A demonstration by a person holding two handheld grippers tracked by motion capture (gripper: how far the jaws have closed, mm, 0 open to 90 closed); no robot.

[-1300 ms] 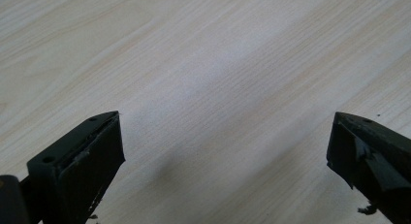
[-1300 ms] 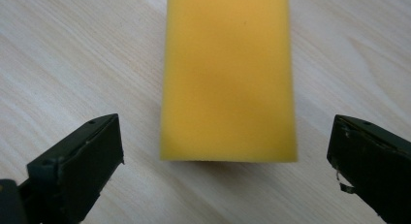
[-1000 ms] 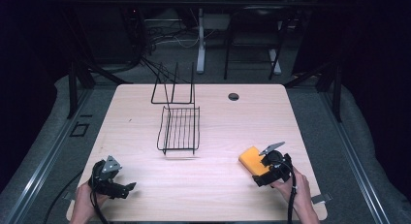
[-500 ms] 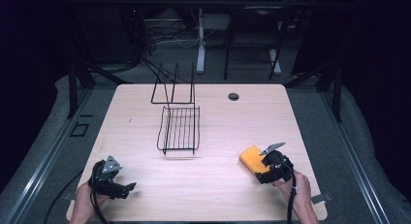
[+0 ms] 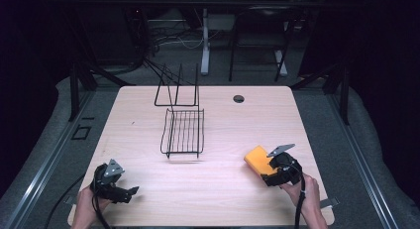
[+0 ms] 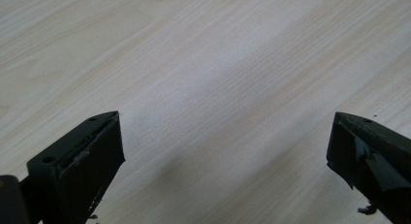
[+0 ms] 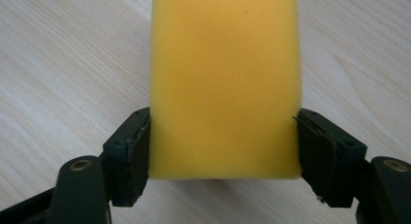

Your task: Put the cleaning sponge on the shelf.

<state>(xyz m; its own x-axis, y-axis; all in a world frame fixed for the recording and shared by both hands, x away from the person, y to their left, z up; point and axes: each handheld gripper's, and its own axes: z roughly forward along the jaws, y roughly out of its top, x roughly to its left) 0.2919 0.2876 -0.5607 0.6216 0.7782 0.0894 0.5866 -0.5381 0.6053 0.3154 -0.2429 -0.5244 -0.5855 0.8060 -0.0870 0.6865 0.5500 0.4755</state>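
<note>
Near left corner of the table (image 5: 148,115): left gripper (image 5: 130,192) in the person's left hand (image 5: 89,209), low over bare wood, jaws spread wide, nothing between them. Near right: right gripper (image 5: 266,177) in the right hand (image 5: 307,199), jaws pressed against both sides of a yellow sponge (image 7: 224,83), gripping its near end. The sponge lies flat on the wood and points away from the gripper, toward the table's middle. Farther in, left of centre: a black wire rack (image 5: 183,132), well apart from both grippers, its upright frame at the far end. Far edge, right of the rack: a small round hole (image 5: 238,98) in the tabletop.
</note>
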